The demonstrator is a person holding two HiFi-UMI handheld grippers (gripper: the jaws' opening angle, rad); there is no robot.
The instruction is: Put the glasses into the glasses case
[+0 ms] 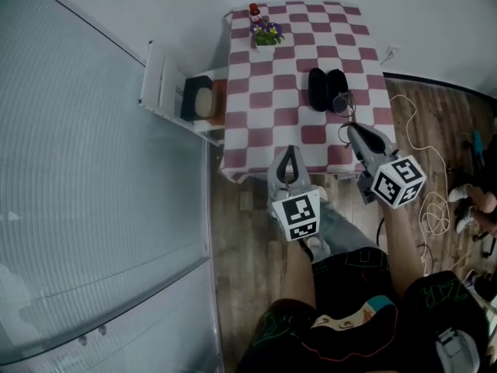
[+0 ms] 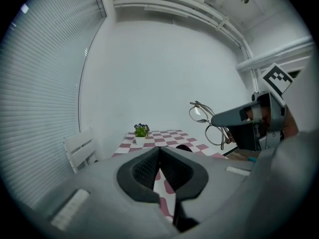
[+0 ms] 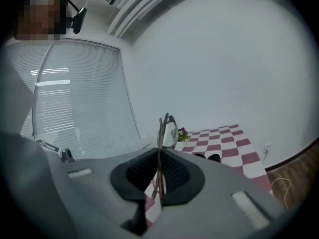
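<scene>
An open black glasses case (image 1: 327, 89) lies on the red-and-white checked table (image 1: 264, 127), right of its middle. Thin metal-framed glasses (image 1: 342, 104) hang in the air near the table's right front corner, with my right gripper (image 1: 351, 128) shut on them. In the right gripper view the folded glasses (image 3: 162, 148) stand upright between the closed jaws, the case (image 3: 208, 158) far beyond. The left gripper view shows the glasses (image 2: 209, 123) held by the right gripper (image 2: 215, 119). My left gripper (image 1: 290, 152) is shut and empty at the table's front edge.
A small potted plant (image 1: 266, 35) and a red bottle (image 1: 255, 12) stand at the table's far left. A white chair (image 1: 180, 93) sits left of the table. Cables (image 1: 429, 177) lie on the wood floor at the right. A blind-covered window (image 1: 78, 185) fills the left.
</scene>
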